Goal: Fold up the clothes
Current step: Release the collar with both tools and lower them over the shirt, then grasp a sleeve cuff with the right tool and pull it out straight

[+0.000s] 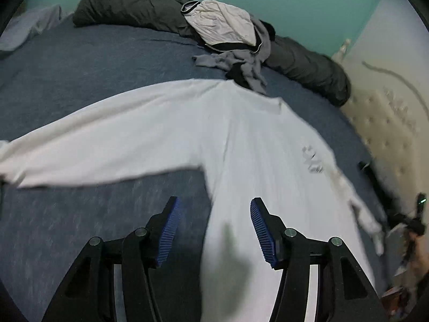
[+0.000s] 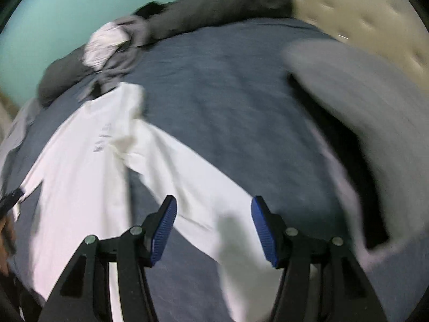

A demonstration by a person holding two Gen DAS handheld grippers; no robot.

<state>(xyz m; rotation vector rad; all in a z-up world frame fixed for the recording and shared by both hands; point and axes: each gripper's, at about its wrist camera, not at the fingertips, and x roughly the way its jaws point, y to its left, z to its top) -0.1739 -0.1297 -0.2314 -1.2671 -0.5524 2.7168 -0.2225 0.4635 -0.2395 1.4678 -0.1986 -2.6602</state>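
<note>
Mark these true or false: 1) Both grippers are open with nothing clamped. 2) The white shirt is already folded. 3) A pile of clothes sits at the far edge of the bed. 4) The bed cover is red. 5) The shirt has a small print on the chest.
1) True: the left gripper and right gripper stand open above the fabric.
2) False: the white shirt lies spread flat, sleeves out.
3) True: the pile rests against a dark bolster.
4) False: the bed cover is blue.
5) True: the print is grey, blurred.
</note>
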